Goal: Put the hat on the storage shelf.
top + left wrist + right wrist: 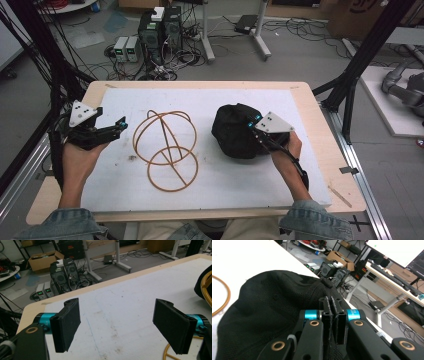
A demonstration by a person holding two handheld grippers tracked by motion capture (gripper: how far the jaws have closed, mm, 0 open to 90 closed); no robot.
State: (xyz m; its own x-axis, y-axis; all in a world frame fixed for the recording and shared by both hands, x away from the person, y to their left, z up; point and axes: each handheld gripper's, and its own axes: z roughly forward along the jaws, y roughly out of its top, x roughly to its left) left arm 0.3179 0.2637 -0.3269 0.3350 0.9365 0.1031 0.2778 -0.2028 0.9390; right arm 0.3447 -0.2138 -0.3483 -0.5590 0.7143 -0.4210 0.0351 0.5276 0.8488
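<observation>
Right hand-held gripper [333, 322] pinches black cap [269, 315] — no legible writing.

Computer towers [160, 27] and cables on floor.

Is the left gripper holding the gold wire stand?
No, the left gripper is open over the bare white table, with the gold wire stand beside it.

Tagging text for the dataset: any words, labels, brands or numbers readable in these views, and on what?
None can be read.
Cardboard box, top right of the high view: a dark mark, cut off and blurred.
Small units on the floor: lit displays, too small to read.
Monitor in the right gripper view: no legible text.
Cap, wire stand, left claw and right claw: no print seen.
</observation>
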